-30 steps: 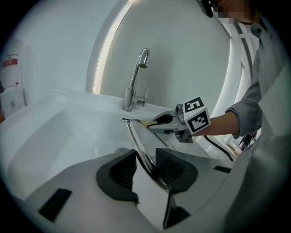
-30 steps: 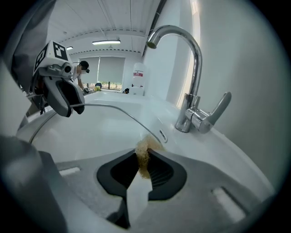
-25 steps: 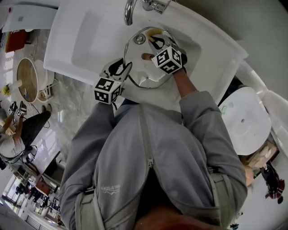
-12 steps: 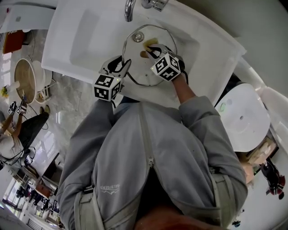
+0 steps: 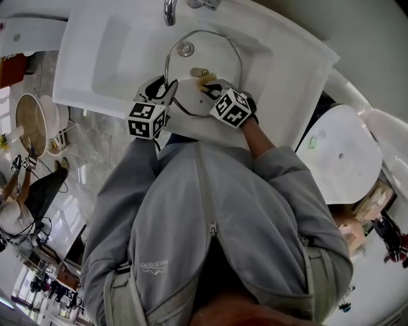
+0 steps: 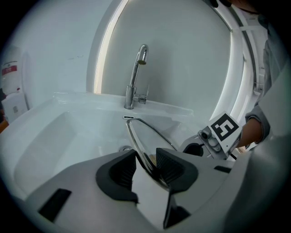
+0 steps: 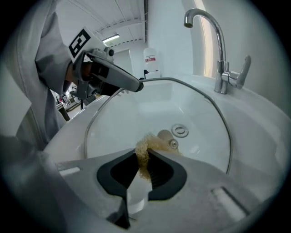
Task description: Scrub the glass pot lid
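head view: one glass pot lid was seen tilted inside one white sink, under one faucet. two grippers were counted. the fingers of the left gripper were closed narrowly on the lid's rim. those of the right gripper were clamped on one tan scrubber, held against the glass.
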Action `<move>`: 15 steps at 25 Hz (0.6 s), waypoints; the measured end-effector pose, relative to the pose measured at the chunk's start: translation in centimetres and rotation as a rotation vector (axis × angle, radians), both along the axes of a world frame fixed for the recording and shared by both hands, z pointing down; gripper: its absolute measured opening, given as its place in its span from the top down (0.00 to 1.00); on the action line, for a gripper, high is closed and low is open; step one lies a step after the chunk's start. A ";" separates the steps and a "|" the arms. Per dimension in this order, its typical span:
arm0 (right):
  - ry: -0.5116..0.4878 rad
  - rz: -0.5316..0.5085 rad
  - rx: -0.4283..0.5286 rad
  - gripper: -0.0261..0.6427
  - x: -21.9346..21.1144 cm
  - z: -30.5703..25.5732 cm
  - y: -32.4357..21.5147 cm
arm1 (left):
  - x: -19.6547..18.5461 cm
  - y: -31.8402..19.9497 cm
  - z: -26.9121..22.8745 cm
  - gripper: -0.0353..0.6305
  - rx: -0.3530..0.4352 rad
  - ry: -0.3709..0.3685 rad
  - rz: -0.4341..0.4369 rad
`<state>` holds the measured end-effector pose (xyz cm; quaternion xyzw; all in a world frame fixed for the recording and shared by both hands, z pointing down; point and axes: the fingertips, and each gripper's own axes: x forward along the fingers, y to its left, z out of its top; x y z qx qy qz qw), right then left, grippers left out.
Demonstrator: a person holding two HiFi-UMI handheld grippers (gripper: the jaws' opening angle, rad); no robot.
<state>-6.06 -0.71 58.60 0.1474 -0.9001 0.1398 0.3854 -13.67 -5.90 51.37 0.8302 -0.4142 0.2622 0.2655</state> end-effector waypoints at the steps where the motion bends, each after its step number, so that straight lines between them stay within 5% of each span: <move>1: 0.002 -0.005 -0.019 0.89 0.1 0.0 0.8 | 0.0 0.0 0.0 0.74 0.000 0.000 0.000; 15: 0.001 -0.099 -0.311 0.89 1.3 -0.5 7.2 | 0.3 0.0 0.2 0.74 0.004 -0.001 0.002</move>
